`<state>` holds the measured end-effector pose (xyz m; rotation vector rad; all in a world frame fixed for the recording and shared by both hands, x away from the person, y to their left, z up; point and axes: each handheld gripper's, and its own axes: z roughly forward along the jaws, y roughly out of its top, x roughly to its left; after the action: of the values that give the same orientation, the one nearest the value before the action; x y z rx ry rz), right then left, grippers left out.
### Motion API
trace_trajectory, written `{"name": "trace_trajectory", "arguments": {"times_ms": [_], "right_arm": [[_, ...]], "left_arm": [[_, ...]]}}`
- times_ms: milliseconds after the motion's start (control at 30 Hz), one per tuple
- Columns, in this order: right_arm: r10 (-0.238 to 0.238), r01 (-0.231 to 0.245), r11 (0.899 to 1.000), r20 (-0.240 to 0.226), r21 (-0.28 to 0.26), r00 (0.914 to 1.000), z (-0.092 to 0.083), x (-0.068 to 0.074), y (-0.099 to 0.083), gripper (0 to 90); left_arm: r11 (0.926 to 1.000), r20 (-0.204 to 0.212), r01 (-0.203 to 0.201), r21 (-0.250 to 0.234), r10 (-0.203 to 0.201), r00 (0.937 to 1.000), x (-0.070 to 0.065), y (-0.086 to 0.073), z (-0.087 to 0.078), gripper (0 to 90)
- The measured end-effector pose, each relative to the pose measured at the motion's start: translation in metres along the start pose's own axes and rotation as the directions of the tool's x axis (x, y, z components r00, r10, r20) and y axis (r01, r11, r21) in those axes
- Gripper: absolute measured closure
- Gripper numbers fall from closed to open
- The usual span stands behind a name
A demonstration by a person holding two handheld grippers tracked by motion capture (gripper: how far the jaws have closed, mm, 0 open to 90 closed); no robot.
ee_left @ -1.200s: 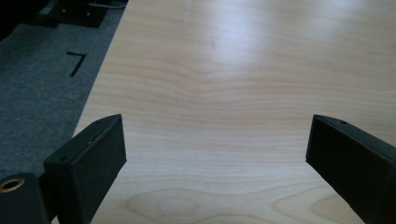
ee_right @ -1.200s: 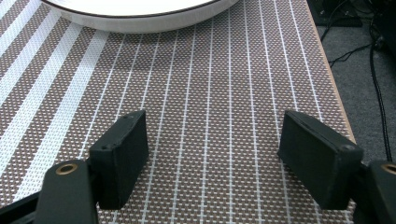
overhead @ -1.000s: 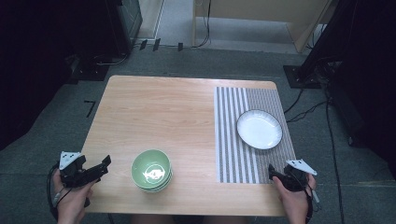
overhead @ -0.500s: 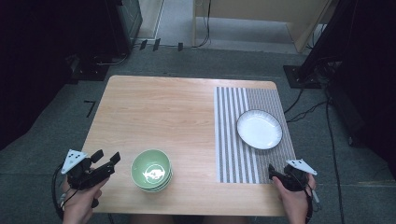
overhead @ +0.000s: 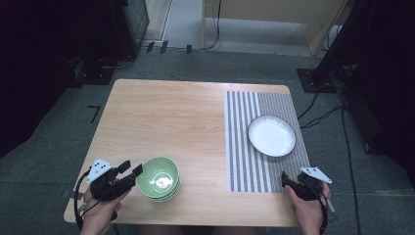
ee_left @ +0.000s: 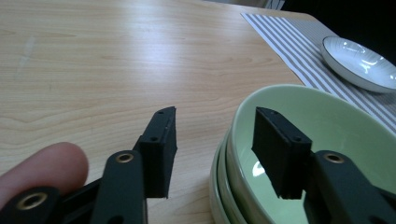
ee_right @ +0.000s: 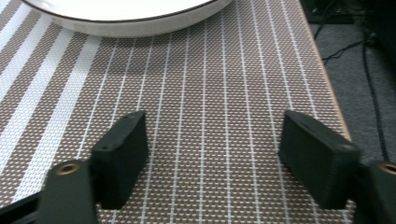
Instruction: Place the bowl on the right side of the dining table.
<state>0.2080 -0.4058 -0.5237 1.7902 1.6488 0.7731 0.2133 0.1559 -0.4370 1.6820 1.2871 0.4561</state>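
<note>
A stack of green bowls (overhead: 158, 179) sits near the table's front edge, left of centre. My left gripper (overhead: 132, 168) is open at the stack's left side. In the left gripper view the open left gripper (ee_left: 217, 122) straddles the top green bowl's rim (ee_left: 243, 109), one jaw inside the bowl and one outside, neither jaw touching it. A white plate with a dark rim (overhead: 271, 135) lies on a striped placemat (overhead: 244, 152) at the right. My right gripper (overhead: 286, 177) rests open at the mat's front right corner, and its jaws (ee_right: 212, 126) hang over bare mat short of the plate (ee_right: 126, 18).
The wooden table (overhead: 166, 117) is bare across its back and middle. Dark floor with cables (overhead: 318, 115) surrounds it, and the mat's right edge (ee_right: 327, 88) runs along the table's edge. A person's finger (ee_left: 42, 163) shows beside the left jaw.
My left gripper has moved right along the front edge up to the bowl stack, and its jaws now straddle the rim. The right gripper has stayed put.
</note>
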Motion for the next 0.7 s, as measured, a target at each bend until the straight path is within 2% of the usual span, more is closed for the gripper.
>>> {"name": "trace_trajectory", "arguments": {"times_ms": [100, 233, 300, 433, 500, 567, 600, 667, 700], "right_arm": [[0.016, -0.016, 1.000, 0.012, -0.019, 0.9998, -0.001, 0.000, 0.000, 35.3], [0.024, -0.024, 0.999, 0.013, -0.031, 0.9996, -0.003, 0.000, 0.001, 37.1], [0.029, -0.029, 0.998, 0.006, -0.049, 0.9996, -0.007, 0.002, 0.002, 38.9], [0.022, -0.025, 0.996, -0.025, -0.087, 0.9994, -0.012, 0.007, 0.003, 45.5], [0.018, -0.022, 0.995, -0.043, -0.095, 0.9989, -0.013, 0.010, 0.004, 47.5], [0.013, -0.018, 0.995, -0.051, -0.100, 0.9986, -0.013, 0.011, 0.004, 48.7], [0.008, -0.016, 0.994, -0.071, -0.113, 0.9975, -0.015, 0.014, 0.006, 50.0], [0.007, -0.016, 0.993, -0.077, -0.116, 0.9970, -0.016, 0.016, 0.006, 50.6], [0.015, -0.029, 0.991, -0.104, -0.134, 0.9944, -0.020, 0.019, 0.008, 51.8]], "left_arm": [[0.9997, 0.000, -0.018, 0.019, 0.018, 0.9998, -0.004, -0.002, 0.004, 54.1], [0.9988, 0.009, -0.033, 0.036, 0.033, 0.9994, -0.007, -0.004, 0.007, 58.0], [0.9978, 0.007, -0.047, 0.047, 0.046, 0.9989, -0.010, -0.005, 0.009, 63.1], [0.9960, 0.003, -0.066, 0.060, 0.066, 0.9978, -0.015, -0.007, 0.012, 70.0], [0.9942, -0.032, -0.087, 0.063, 0.090, 0.9955, -0.018, -0.008, 0.013, 74.0], [0.9943, -0.044, -0.087, 0.062, 0.090, 0.9950, -0.019, -0.008, 0.013, 77.3], [0.9953, -0.046, -0.080, 0.054, 0.083, 0.9955, -0.018, -0.008, 0.012, 82.3], [0.9953, -0.047, -0.080, 0.055, 0.083, 0.9955, -0.018, -0.008, 0.012, 83.2], [0.9954, -0.056, -0.082, 0.050, 0.085, 0.9948, -0.019, -0.007, 0.013, 83.9]]}}
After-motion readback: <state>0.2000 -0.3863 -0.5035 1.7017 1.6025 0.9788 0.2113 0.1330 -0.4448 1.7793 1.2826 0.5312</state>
